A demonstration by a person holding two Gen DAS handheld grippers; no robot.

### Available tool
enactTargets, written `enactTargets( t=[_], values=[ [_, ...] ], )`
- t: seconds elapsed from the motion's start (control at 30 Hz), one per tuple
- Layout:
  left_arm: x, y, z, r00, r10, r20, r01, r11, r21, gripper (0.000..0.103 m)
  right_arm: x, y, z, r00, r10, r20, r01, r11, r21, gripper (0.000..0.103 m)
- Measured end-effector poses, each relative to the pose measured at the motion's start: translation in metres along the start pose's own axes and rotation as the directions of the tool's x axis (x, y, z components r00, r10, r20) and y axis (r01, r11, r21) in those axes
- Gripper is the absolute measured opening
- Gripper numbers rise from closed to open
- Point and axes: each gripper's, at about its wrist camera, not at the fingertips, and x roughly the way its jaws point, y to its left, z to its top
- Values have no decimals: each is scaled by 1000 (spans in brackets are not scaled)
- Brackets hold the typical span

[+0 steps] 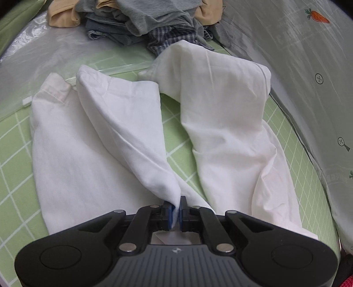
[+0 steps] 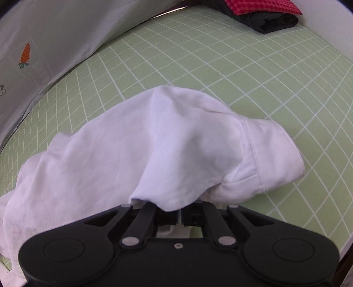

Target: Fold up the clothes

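Left wrist view has the white garment point(image 1: 136, 136) spread straight ahead of the left tongs point(image 1: 175, 212), which are pinched narrow on a gathered point of its cloth, the blue pads point(image 1: 169, 213) pressing it from both sides. From that pinch, 1 fold rises forward and left to a rounded top edge, with a flatter panel further left ending in a stitched hem point(image 1: 56, 90). A 2nd broad limb point(image 1: 222, 114) of the same white cloth runs forward on the right, its near part trailing down past the tongs' right side. Between the 2 limbs a wedge of green gridded sheet point(image 1: 174, 123) shows bare. Far ahead lies a heap of other clothes point(image 1: 141, 19) in grey, blue check and tan, touching the far tip of the right limb. A clear plastic cover point(image 1: 39, 59) lies ahead to the left, and a grey printed quilt point(image 1: 308, 72) borders the sheet on the right.

Right wrist view shows the white garment point(image 2: 154, 150) draped over the front of the right tongs point(image 2: 179, 213); cloth hides the fingertips, so I cannot tell whether they grip it. A seamed edge point(image 2: 251, 145) bulges forward and right. Beyond it the green gridded sheet point(image 2: 220, 66) lies open ahead and to the right. At far right sits a folded dark and red-checked stack point(image 2: 269, 15), well apart from the garment, and the grey quilt point(image 2: 55, 33) edges the left.
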Motion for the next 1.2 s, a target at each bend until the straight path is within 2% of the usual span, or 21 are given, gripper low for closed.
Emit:
enactTargets(
  t=[0.17,0.23,0.33,0.43,0.53,0.6,0.7,0.8,0.93,1.03,1.1,1.2],
  values=[
    [42,-58,30,999,-32,-8,32,999,38,5,27,31,52,998,-22,62,23,1000,-7,3],
    [61,-87,42,999,-33,-7,33,997,73,6,38,44,73,997,-18,80,19,1000,-8,3],
    [88,-125,61,997,-71,7,70,991,118,6,59,59,111,992,11,127,-12,1000,1,3],
    [116,-160,85,993,-120,10,118,986,116,6,50,56,123,983,4,182,-5,1000,1,3],
    [120,-186,98,988,-149,30,145,983,110,5,40,54,134,972,-3,237,3,1000,1,3],
    [108,-191,99,984,-169,62,160,979,129,5,33,52,142,962,-8,273,8,1000,2,3],
    [76,-175,95,980,-177,95,164,978,132,5,23,50,153,945,-15,326,15,1000,3,2],
    [33,-142,83,977,-158,143,142,983,113,5,13,48,164,925,-23,378,23,1000,4,2],
    [-24,-82,64,972,-147,184,134,988,81,5,-37,12,119,905,-70,421,76,997,4,2],
    [-47,-34,30,982,-109,157,105,994,34,5,-65,-21,75,893,-144,427,140,989,42,2],
    [-54,-8,8,990,-66,126,65,998,9,6,-65,-47,48,914,-169,370,150,985,80,2],
    [-49,34,-19,999,-6,52,11,996,-93,6,-54,-78,14,948,-175,265,142,980,142,2]
  ],
)
